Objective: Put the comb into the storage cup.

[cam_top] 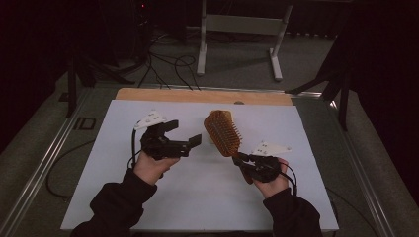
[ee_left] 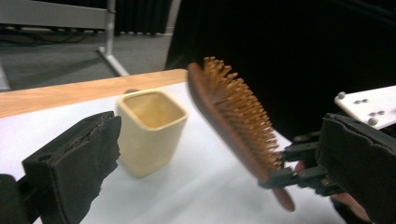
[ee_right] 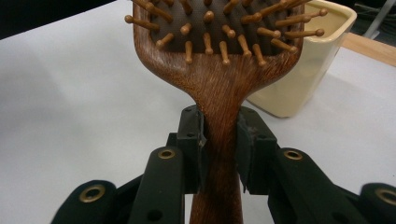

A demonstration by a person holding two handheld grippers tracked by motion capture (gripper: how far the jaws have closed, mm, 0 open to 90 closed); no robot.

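My right gripper (cam_top: 242, 159) is shut on the handle of a brown wooden hairbrush (cam_top: 223, 131) and holds it off the table, head pointing away and bristles to the right. The right gripper view has both pads (ee_right: 194, 140) pressed on the hairbrush neck (ee_right: 219, 93), with my right gripper (ee_right: 219, 144) seen from behind. A cream square cup (ee_left: 149, 130) stands upright on the white mat behind the hairbrush (ee_left: 233, 121). My left gripper (cam_top: 186, 132) hovers open to the left of the brush head, jaws wide and aimed at it, with nothing between them.
A white mat (cam_top: 148, 197) covers the table, and a wooden strip (cam_top: 197, 95) runs along its far edge. Beyond the table a metal stand (cam_top: 237, 29) and loose cables (cam_top: 163, 64) are on the floor. The cup (ee_right: 308, 70) sits close behind the brush head.
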